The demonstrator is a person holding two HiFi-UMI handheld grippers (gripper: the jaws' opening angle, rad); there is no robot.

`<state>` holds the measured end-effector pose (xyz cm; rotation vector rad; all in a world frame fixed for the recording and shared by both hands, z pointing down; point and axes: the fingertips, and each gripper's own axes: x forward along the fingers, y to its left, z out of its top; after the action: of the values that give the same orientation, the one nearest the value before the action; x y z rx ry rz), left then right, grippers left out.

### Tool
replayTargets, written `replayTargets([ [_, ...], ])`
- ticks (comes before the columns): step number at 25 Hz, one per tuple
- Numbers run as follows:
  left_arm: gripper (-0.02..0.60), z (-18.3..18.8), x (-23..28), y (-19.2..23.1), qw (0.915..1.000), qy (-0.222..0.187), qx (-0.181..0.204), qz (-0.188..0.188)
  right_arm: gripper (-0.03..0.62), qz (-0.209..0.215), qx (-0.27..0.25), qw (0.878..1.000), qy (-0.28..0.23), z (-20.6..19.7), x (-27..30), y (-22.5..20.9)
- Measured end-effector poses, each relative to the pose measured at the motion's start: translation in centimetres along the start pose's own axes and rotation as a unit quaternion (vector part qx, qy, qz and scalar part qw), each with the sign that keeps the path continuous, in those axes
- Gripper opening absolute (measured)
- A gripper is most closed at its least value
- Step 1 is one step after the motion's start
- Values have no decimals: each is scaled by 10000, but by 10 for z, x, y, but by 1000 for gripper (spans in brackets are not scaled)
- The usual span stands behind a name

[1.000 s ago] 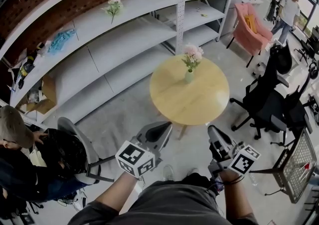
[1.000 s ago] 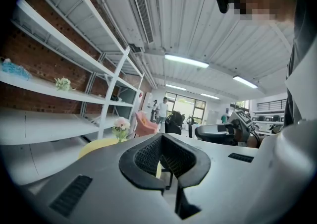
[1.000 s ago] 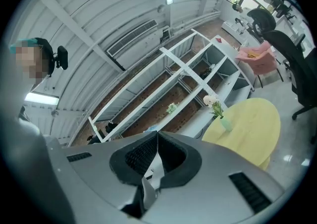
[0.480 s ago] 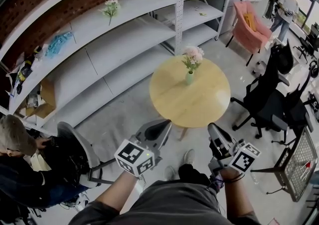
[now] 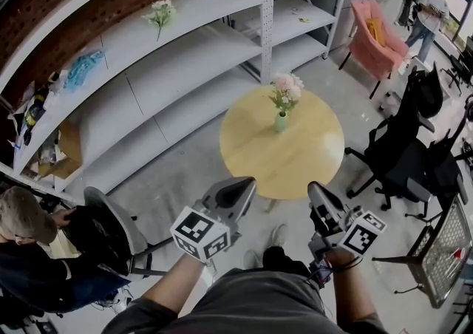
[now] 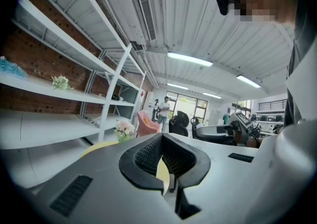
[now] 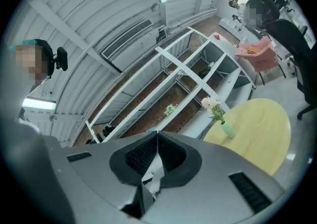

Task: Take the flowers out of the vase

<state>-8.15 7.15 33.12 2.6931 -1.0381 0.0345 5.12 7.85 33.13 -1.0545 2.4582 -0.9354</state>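
Pink flowers [image 5: 286,89] stand upright in a small pale green vase [image 5: 281,123] on the far half of a round yellow table [image 5: 295,166]. Both grippers hover side by side short of the table's near edge, over the floor. My left gripper [image 5: 247,185] is shut and holds nothing. My right gripper [image 5: 316,191] is also shut and empty. In the left gripper view the flowers [image 6: 124,128] show past the shut left gripper [image 6: 162,137]. In the right gripper view the flowers [image 7: 210,104], vase [image 7: 228,130] and table [image 7: 260,134] lie beyond the right gripper [image 7: 157,133].
Long white shelving [image 5: 185,52] runs behind the table, with another flower bunch [image 5: 160,12] on it. A pink armchair [image 5: 377,37] and black office chairs [image 5: 410,151] stand to the right. A person [image 5: 29,251] sits at the left. A wire basket [image 5: 443,251] is at the lower right.
The whole view has shifted toward the table: the table and vase sit slightly lower and nearer, and the seated person has slid down-left. Both grippers stay shut and keep their places in the view.
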Motion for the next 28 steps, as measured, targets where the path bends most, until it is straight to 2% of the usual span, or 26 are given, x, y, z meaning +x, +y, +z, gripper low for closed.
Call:
replayTargets([
  [17,9,4,118,34,9990,236,-73,362,15,319,166,9986,387,64,44,-98],
  [28,9,0,157,40,9964,385,-85,754,17,548,182,9966,588,89,51,-142],
])
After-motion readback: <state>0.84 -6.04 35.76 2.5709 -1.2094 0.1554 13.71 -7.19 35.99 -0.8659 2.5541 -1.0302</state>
